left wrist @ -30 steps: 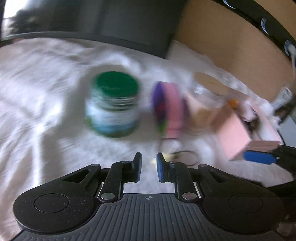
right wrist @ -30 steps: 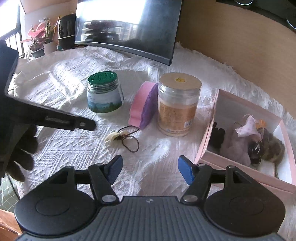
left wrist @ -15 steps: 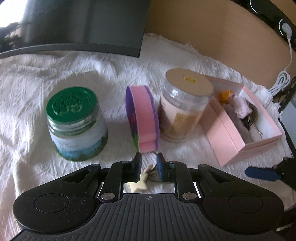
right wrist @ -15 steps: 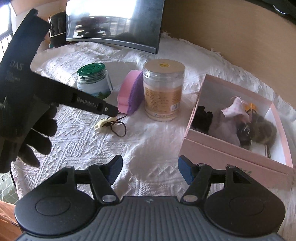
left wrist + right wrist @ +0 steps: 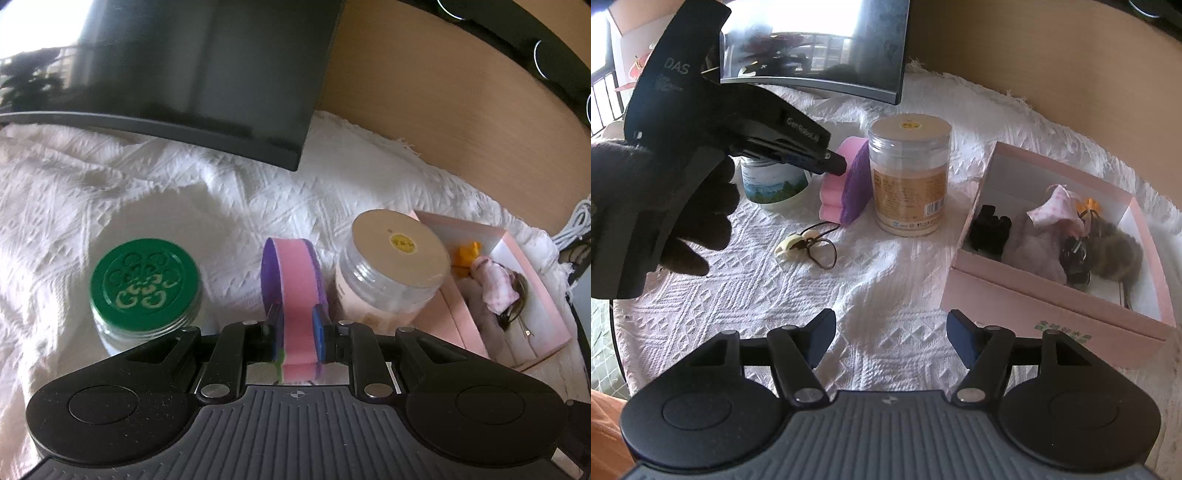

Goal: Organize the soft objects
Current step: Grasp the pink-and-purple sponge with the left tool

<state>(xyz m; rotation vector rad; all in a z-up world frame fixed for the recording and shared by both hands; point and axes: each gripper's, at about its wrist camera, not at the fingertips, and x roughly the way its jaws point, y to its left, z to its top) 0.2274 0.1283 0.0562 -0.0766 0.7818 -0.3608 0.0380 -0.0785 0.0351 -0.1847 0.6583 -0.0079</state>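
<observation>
The left wrist view looks forward and downward along the left gripper [image 5: 295,328], very close to the sponge [image 5: 295,295], which fills the middle of the picture, with the green-lidded jar [image 5: 146,290] to its left and the tall jar [image 5: 397,258] to its right. The right wrist view sits farther back above the white cloth [image 5: 886,280] on the bench, looking down past the right gripper [image 5: 890,339], and takes in the left gripper [image 5: 834,162] from the side. Both views share the sponge [image 5: 846,184], the tall jar [image 5: 908,177], the green-lidded jar [image 5: 772,181], the pink box [image 5: 1052,306] and the dark screen [image 5: 820,44] behind them.
</observation>
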